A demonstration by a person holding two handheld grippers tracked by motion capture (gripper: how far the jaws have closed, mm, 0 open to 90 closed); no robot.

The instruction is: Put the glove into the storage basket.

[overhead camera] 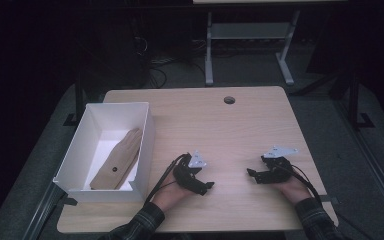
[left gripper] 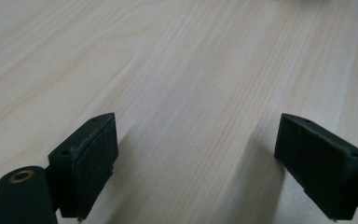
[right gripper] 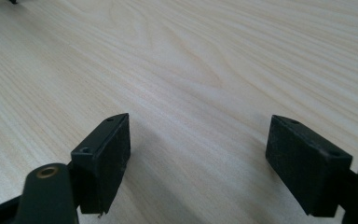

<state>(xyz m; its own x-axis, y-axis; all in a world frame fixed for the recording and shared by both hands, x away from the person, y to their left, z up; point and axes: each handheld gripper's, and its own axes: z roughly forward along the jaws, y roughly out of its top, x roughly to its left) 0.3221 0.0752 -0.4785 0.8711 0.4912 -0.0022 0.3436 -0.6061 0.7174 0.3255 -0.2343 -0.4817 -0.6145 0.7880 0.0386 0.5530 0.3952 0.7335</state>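
From the high view I see a white box (overhead camera: 105, 150) at the table's (overhead camera: 230, 130) left edge holding a tan glove (overhead camera: 119, 159); no readable writing. My left gripper (overhead camera: 207, 186) and right gripper (overhead camera: 252, 174) rest near the front edge. In the left gripper view my jaws stand wide over bare wood; likewise in the right gripper view.

No text, label, brand, number or sign is showing legibly in any view. The white box (overhead camera: 75, 165), the tan glove (overhead camera: 120, 159) lying in it and the wooden table (overhead camera: 220, 130) are carrying no print that can be read, and the black pads (left gripper: 93, 158) in the gripper views are showing plain surfaces with only small holes.
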